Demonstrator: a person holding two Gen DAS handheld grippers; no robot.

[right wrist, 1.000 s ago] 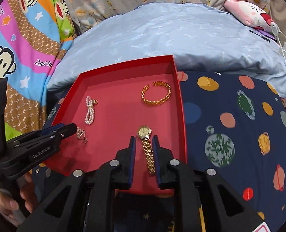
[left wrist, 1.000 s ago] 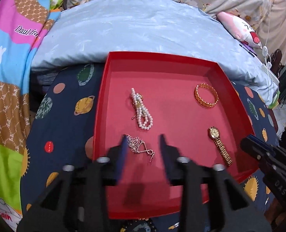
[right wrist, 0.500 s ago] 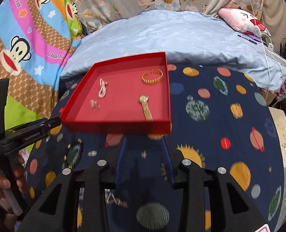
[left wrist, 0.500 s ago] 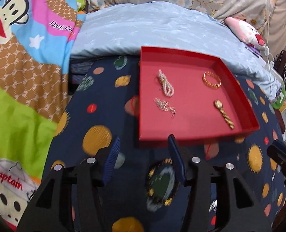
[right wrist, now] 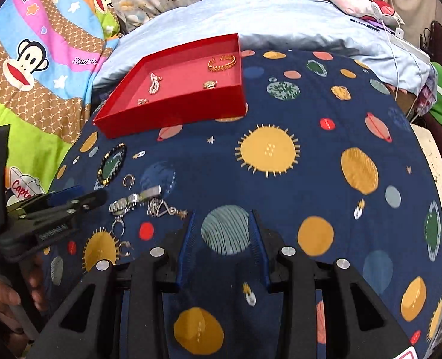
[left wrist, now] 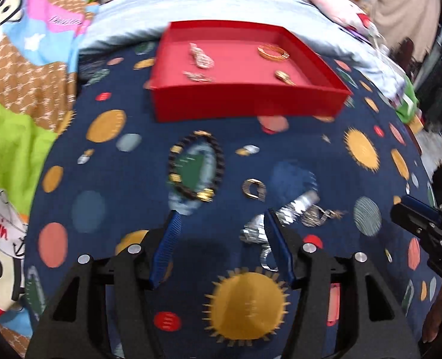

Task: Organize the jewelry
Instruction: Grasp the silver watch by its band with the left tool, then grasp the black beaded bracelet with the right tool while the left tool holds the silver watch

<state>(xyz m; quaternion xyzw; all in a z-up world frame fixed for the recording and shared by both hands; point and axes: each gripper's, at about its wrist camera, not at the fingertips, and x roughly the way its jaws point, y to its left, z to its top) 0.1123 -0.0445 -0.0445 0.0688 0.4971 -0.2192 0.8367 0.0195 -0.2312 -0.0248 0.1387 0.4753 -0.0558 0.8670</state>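
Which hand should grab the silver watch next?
Probably the left. The left gripper is open with the silver watch beside its fingertip. The right gripper, also open, hovers over bare cloth farther away.

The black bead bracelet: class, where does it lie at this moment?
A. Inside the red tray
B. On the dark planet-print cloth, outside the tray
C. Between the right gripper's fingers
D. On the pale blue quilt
B: the black bead bracelet lies flat on the planet-print cloth, in front of the red tray and apart from it, with neither gripper touching it.
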